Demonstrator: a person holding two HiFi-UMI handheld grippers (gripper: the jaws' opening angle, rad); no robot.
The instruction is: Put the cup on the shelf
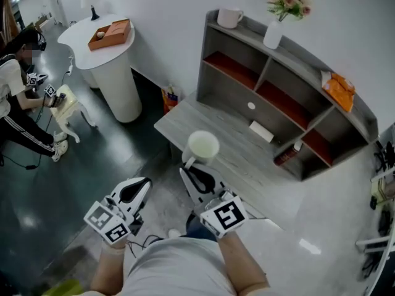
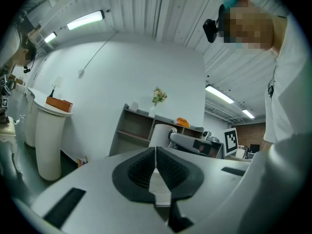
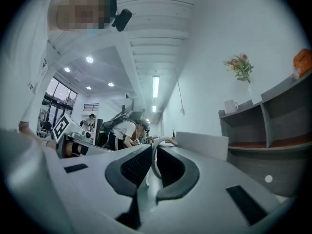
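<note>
Before the shelf [image 1: 308,57]: cup [image 1: 202,147], upright, long axis vertical, handle pointing back into clamping right gripper [image 1: 192,169]; left gripper [image 1: 141,187] closed, empty.

You work in a lab staged as a home: grey wooden shelf unit [image 1: 208,60], long ceiling strip lights [image 2: 87,19], and another person [image 1: 15,100] holding marker-cube grippers [image 1: 50,91].

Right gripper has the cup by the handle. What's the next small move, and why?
Probably carry the cup forward and up toward the shelf without loosening the grip. The right gripper is clamped on the handle, and the cup hangs over the near edge of the desk, short of the shelf, whose red-floored upper left compartment looks empty.
</note>
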